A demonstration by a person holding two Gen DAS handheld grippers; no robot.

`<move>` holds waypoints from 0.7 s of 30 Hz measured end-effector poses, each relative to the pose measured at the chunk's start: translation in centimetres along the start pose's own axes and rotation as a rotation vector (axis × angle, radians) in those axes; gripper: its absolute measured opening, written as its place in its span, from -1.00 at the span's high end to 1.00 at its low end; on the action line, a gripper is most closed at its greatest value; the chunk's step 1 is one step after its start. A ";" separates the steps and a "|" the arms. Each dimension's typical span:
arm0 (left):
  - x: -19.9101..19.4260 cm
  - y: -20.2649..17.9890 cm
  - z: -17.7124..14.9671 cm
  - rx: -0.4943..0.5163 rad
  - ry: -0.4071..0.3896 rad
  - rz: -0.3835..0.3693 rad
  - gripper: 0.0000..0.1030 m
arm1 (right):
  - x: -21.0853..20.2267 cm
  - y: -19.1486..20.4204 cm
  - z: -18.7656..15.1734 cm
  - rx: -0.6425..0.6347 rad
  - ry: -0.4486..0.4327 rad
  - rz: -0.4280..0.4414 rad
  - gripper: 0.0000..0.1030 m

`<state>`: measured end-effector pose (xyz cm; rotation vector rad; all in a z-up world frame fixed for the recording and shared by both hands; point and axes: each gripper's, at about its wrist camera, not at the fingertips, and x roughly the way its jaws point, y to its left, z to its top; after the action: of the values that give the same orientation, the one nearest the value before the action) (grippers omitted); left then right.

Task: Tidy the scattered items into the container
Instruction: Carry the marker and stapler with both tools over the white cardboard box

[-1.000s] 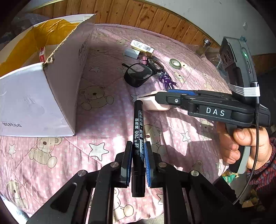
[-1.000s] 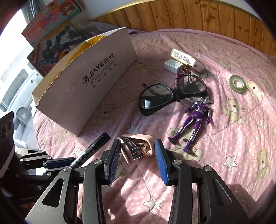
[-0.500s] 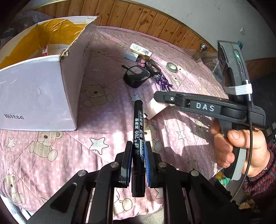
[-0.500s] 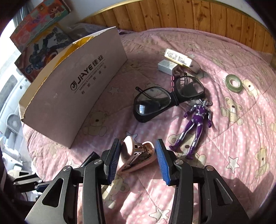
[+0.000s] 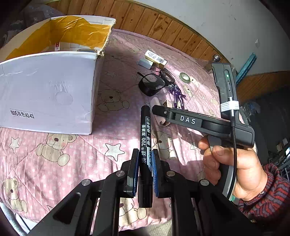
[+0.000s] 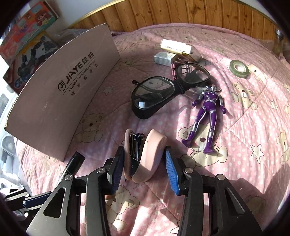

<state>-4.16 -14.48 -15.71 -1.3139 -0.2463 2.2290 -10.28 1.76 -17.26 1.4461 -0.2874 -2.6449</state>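
My left gripper [image 5: 145, 158] is shut on a black marker [image 5: 145, 138] and holds it above the pink bear quilt [image 5: 54, 163], pointing forward. To its front left stands the white cardboard box [image 5: 49, 90], open at the top. My right gripper [image 6: 143, 163] is shut on a pink stapler [image 6: 150, 156] and holds it upright above the quilt. In the left wrist view that right gripper [image 5: 157, 111] reaches in from the right, with the stapler [image 5: 157, 105] at its tip. The marker's cap [image 6: 76, 160] shows at lower left in the right wrist view, near the box [image 6: 63, 101].
On the quilt beyond the stapler lie black goggles [image 6: 163, 92], a purple toy figure [image 6: 208, 112], a roll of tape [image 6: 239, 68], a grey adapter [image 6: 163, 58] and a small carton [image 6: 179, 48]. A wooden headboard [image 6: 181, 14] closes off the far side. A hand [image 5: 235, 163] grips the right handle.
The right gripper closed on the pink stapler and lifted it off the quilt. The left gripper rose with the marker, so more of the box's inside shows.
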 end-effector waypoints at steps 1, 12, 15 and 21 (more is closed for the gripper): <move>0.1 0.0 0.0 0.000 0.003 -0.002 0.73 | -0.1 0.1 0.0 -0.001 -0.003 -0.002 0.16; -1.3 -0.2 0.3 -0.001 -0.029 -0.009 0.73 | -4.6 1.2 -0.3 0.001 -0.074 0.044 0.17; -2.0 -0.6 0.8 0.005 -0.048 -0.010 0.73 | -6.2 1.5 -0.6 0.014 -0.088 0.064 0.17; -3.7 -1.5 1.5 0.023 -0.088 -0.012 0.73 | -9.2 3.5 -1.0 -0.013 -0.128 0.114 0.17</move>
<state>-3.50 -14.99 -11.54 -1.2009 -0.2596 2.2756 -4.48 -0.07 -9.46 1.2195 -0.3522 -2.6455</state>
